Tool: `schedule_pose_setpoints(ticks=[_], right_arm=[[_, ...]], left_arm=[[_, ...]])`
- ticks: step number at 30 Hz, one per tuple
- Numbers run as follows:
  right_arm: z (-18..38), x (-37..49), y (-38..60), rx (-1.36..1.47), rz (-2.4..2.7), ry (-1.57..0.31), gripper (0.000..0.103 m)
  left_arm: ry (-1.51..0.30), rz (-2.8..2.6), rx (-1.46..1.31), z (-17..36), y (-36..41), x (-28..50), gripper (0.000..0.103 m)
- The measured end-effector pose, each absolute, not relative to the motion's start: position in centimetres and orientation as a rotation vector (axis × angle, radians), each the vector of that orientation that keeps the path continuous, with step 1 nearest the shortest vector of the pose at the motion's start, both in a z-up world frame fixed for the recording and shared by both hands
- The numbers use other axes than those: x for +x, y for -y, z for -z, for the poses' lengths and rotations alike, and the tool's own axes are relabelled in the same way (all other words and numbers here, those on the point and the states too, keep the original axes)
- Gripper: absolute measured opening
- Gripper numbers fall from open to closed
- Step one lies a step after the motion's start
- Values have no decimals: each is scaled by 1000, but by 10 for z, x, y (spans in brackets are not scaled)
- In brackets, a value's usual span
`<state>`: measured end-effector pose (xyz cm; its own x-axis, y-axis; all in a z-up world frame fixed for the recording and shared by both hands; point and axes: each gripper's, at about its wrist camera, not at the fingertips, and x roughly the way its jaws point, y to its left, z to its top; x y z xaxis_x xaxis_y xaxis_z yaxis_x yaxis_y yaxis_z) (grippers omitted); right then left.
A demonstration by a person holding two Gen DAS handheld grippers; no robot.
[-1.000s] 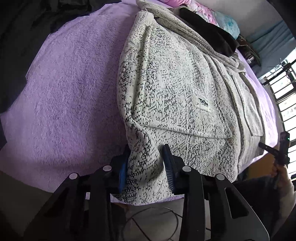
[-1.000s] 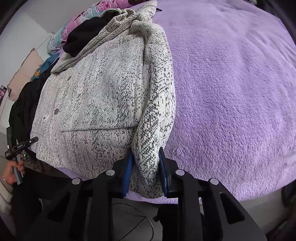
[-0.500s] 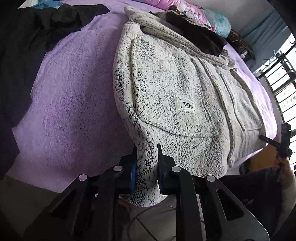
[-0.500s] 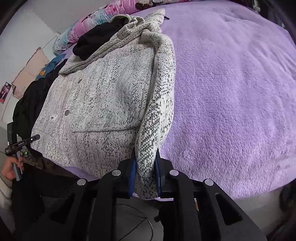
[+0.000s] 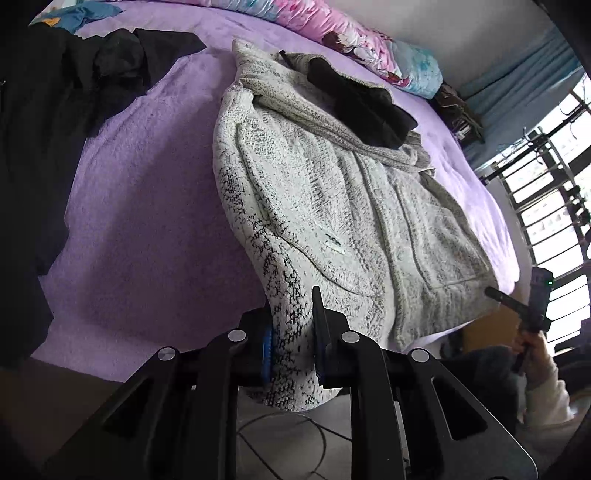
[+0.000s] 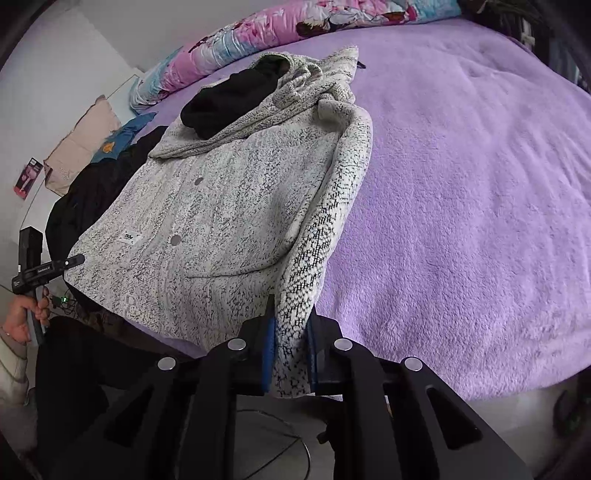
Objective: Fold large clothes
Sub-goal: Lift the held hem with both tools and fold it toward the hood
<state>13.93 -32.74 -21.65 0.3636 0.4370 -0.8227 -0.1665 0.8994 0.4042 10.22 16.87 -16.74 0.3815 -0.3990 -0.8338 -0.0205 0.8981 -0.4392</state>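
A speckled grey-white fleece jacket [image 5: 332, 192] lies front up on a purple blanket [image 5: 147, 221], with a black garment [image 5: 365, 107] resting at its hood. My left gripper [image 5: 291, 317] is shut on the end of the jacket's near sleeve, lifted off the bed edge. In the right wrist view the same jacket [image 6: 221, 206] shows its other sleeve running down into my right gripper [image 6: 291, 314]. The right jaws are closing, their pads pressing on the sleeve end. Each view shows the other gripper held by a hand [image 5: 532, 343] [image 6: 26, 317] beyond the far hem.
Dark clothes [image 5: 44, 110] are piled on the left side of the bed. Floral bedding [image 6: 258, 33] lines the head end, with a beige pillow [image 6: 81, 144] by the wall. Barred windows [image 5: 554, 184] stand to the right. The tiled floor [image 5: 288, 435] with a cable lies below the grippers.
Both grippers have closed on the sleeve ends and risen, pulling both sleeve ends up off the bed edge. More of the bed's far end has come into view.
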Motion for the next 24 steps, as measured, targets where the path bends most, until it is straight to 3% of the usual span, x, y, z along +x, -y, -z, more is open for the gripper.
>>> schedule_pose_setpoints(ticks=[24], right_arm=[[102, 212, 319, 331, -539, -1012, 10]], left_arm=[[-1084, 377, -596, 55, -168, 185, 14]])
